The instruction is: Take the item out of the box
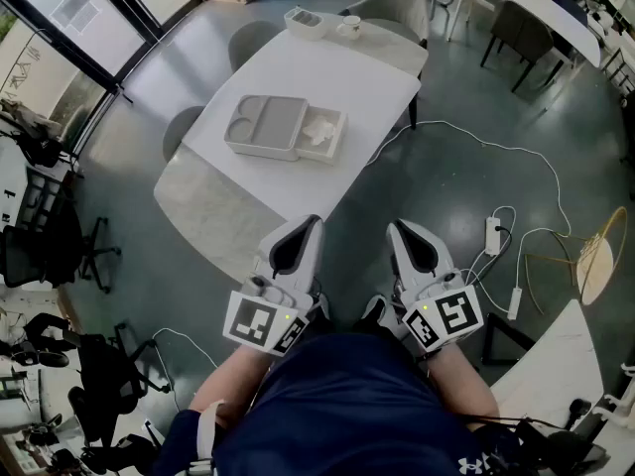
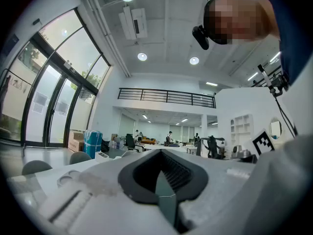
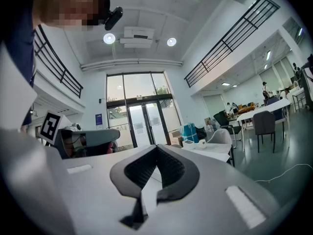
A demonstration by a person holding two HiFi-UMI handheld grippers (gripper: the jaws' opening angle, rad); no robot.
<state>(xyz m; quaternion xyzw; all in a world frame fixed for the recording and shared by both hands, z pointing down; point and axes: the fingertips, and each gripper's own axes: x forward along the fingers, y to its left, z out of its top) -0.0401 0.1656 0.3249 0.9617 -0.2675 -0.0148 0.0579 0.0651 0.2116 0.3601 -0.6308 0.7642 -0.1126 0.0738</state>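
On the white table (image 1: 337,72) lies an open box (image 1: 286,129), a grey tray-like lid at its left and a crumpled white item (image 1: 320,129) in its right part. Both grippers hang close to my body, short of the table's near corner and well apart from the box. The left gripper (image 1: 309,224) (image 2: 162,153) has its jaws together with nothing between them. The right gripper (image 1: 398,228) (image 3: 156,149) stands beside it, its jaws likewise together and empty. Both point level toward the table.
A small white tray (image 1: 307,21) and a cup (image 1: 349,27) sit at the table's far end. Grey chairs (image 1: 395,4) ring the table. A power strip (image 1: 493,234) and white cables lie on the floor at the right. Black office chairs (image 1: 40,251) stand at the left.
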